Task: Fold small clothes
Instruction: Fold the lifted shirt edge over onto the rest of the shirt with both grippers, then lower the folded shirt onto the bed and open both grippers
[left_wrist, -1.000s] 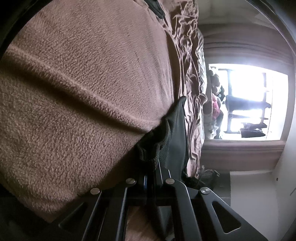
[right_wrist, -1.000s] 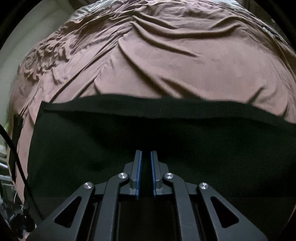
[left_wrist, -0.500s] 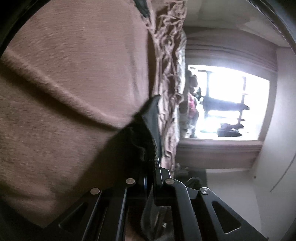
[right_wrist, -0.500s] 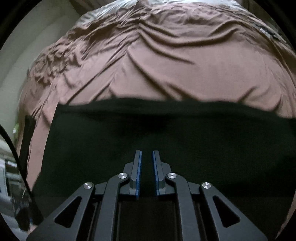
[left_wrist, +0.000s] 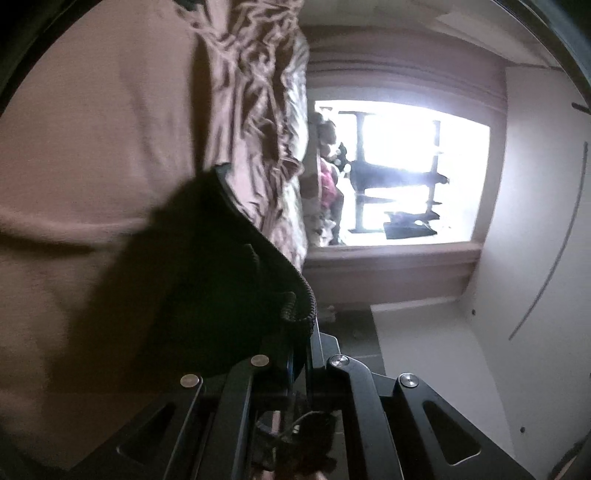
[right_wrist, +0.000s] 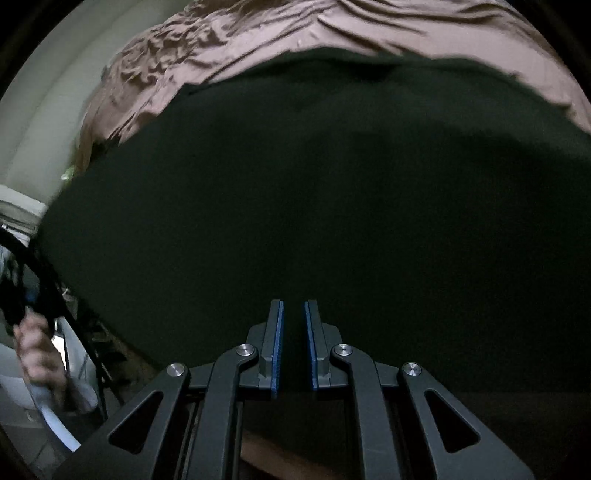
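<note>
Dark knit garment (right_wrist: 314, 192) lies over the brown bedspread (right_wrist: 258, 40); left gripper (left_wrist: 301, 354) pinches its hem, right gripper (right_wrist: 293, 343) sits slightly parted, gripping nothing. Best carry the edge across evenly.

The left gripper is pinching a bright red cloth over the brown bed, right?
Not quite. The cloth pinched in the left gripper is dark, almost black, not bright red, as the left wrist view shows. It is over the brown bed.
</note>
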